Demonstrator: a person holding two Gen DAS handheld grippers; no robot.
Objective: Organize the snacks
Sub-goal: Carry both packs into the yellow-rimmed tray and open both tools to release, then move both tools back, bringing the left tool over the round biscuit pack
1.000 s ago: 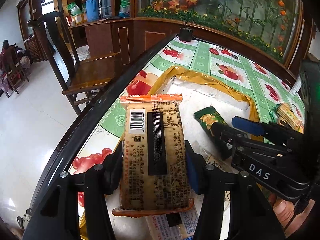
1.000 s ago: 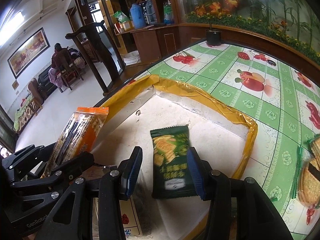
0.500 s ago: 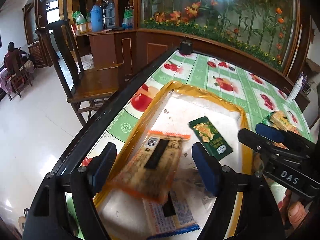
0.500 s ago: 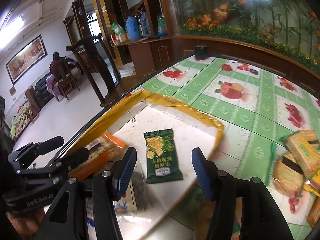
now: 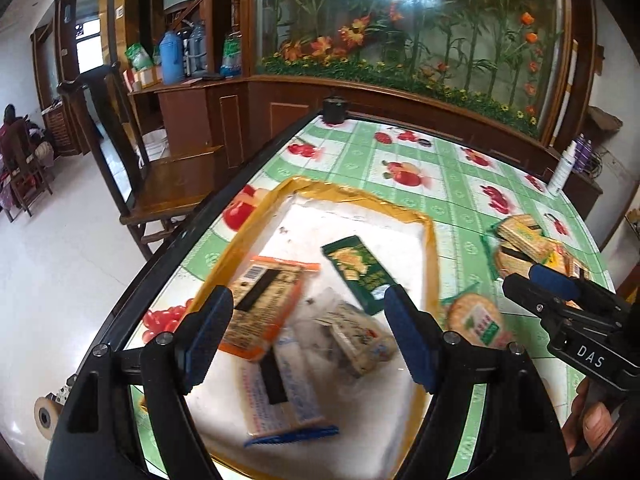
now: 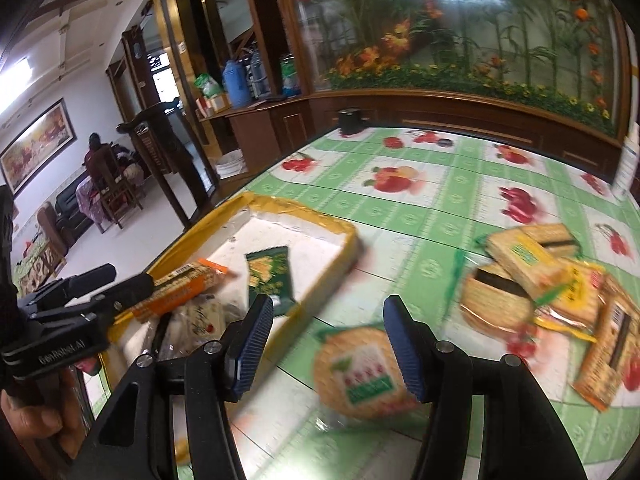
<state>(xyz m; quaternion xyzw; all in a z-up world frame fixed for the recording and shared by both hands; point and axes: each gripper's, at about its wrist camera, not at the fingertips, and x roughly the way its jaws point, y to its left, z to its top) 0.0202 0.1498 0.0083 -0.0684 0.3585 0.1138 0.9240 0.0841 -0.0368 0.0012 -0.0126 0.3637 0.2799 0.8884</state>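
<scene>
Both my grippers, left gripper point(image 5: 308, 336) and right gripper point(image 6: 326, 350), gape with nothing held, the orange cracker pack point(image 5: 266, 306) and green snack pack point(image 5: 360, 272) lying in the yellow-rimmed tray point(image 5: 432, 256), the round cracker pack point(image 6: 360, 376) outside it.

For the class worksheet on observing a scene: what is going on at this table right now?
A person with a gripper in each hand is sorting snack packets into a yellow-rimmed tray. The left gripper hangs open over the tray, its jaws just opened, with the orange cracker packet lying inside beside a green packet. The right gripper, open and empty, hovers over a round cracker packet on the tablecloth, near a pile of unsorted packets.
</scene>
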